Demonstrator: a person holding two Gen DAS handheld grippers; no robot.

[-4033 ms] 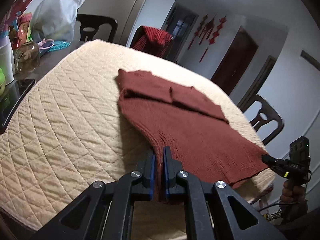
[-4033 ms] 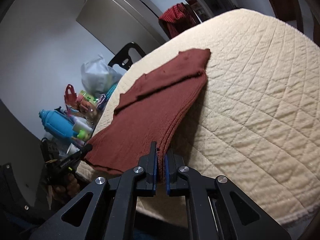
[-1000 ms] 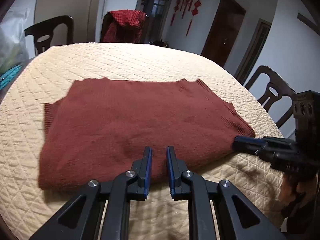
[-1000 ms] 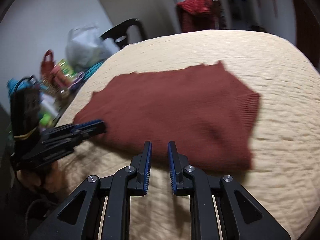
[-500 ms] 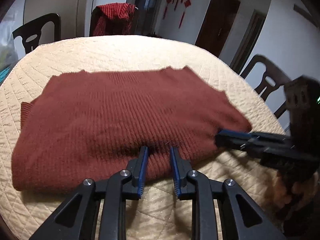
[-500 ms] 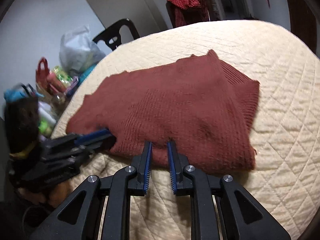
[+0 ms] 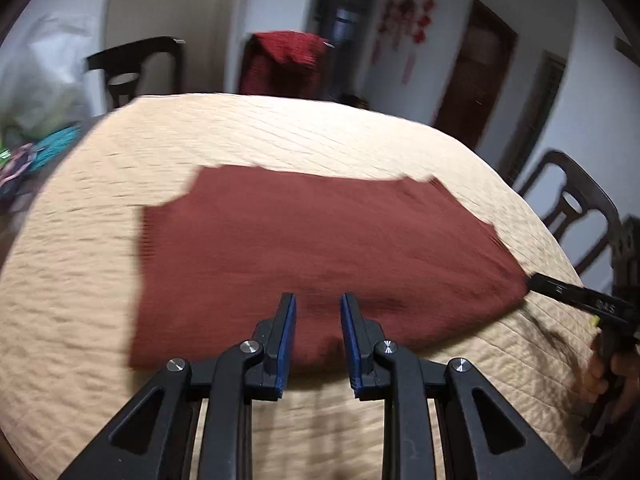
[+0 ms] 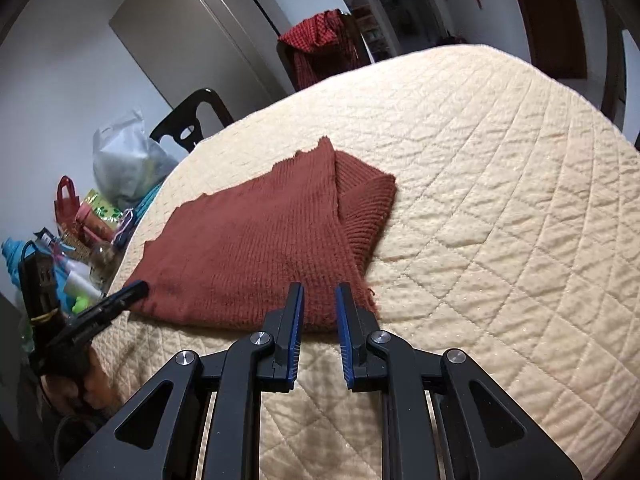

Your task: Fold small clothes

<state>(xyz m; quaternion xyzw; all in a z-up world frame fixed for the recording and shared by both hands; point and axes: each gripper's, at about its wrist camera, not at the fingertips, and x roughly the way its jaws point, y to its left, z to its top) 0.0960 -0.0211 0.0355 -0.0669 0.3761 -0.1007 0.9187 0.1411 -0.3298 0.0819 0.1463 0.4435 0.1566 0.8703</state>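
Folded rust-red knit sweater [image 8: 256, 252], flat

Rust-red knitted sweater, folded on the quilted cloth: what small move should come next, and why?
Probably close both grippers on the near edge of the rust-red knitted sweater. The left gripper and right gripper both stand open at that edge, gripping nothing, and the sweater lies flat for another fold.

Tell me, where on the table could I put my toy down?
There is bare quilt to the right of the folded red sweater and behind it, toward the chair with red cloth. The table's left edge is crowded with bags and bottles.
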